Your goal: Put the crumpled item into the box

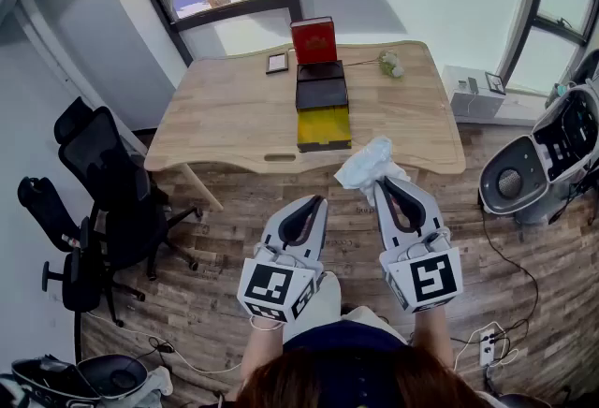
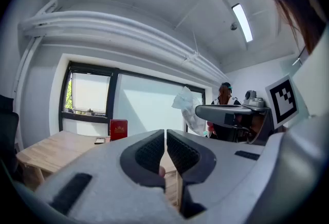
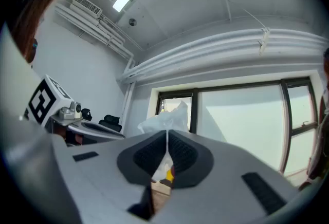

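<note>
1. Right gripper (image 1: 381, 183): jaws pressed together on a fold of the crumpled white item (image 1: 368, 163); most of the wad billows free beyond the tips; whether it is paper or thin film cannot be resolved.
2. Left gripper (image 1: 312, 203): jaws closed to a hairline seam with nothing between them; it sits at 9 o'clock of the right gripper, roughly level with it.
3. Position of the load: carried in the air just off the near edge of the wooden table (image 1: 225, 116); apart from the tabletop and from the box.
4. Governing relation: the yellow-lined box (image 1: 325, 128) lies at about 11 o'clock from the right gripper's tips, at the table's near edge; its long axis runs 12 to 6 o'clock, in line with two dark trays (image 1: 322, 88) and an upright red lid (image 1: 314, 41) at the 12 o'clock end; the left gripper is more squarely in line with the box, but the right one holds the load; the move probably needs a short carry forward and slightly left, then release over the yellow opening.
5. Unresolved: box depth; whether the dark trays belong to the same box; both gripper views tilt up toward wall and window, so the opening is barely seen in them; a pale-green object (image 1: 391, 66) at the table's far right is too small to identify.
</note>
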Demonstrator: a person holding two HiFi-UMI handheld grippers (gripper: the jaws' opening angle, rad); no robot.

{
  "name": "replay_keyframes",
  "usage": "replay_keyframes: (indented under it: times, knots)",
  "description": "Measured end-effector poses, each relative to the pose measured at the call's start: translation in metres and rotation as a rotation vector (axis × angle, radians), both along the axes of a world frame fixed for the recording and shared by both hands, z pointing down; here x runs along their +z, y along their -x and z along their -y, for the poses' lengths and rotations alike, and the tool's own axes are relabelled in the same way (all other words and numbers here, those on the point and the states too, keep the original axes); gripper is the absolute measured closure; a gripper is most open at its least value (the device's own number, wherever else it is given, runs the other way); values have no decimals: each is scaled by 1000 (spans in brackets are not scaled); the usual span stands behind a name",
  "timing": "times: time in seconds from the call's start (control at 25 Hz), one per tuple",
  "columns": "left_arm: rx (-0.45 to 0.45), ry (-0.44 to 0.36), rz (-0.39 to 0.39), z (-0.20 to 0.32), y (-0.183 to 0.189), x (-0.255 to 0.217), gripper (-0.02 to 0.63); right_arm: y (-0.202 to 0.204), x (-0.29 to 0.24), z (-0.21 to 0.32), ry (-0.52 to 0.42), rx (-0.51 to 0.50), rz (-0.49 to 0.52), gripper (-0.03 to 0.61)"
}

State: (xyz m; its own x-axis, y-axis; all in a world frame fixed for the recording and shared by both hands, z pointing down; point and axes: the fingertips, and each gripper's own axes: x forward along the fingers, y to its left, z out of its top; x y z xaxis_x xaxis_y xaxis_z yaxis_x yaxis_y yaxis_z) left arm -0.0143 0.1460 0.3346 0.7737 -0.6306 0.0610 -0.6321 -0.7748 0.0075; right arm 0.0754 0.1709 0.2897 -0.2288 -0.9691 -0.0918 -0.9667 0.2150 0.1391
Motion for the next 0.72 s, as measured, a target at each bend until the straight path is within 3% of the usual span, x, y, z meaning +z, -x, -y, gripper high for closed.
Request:
replay_keyframes:
  times: [0.24,0.72]
  knots:
    - [8,10,-1,20,-4,2,578,-3,-2,19,-8,7,41,548]
    - [15,11,-2,75,-5,3,578,-2,-3,74,-6,14,30,548]
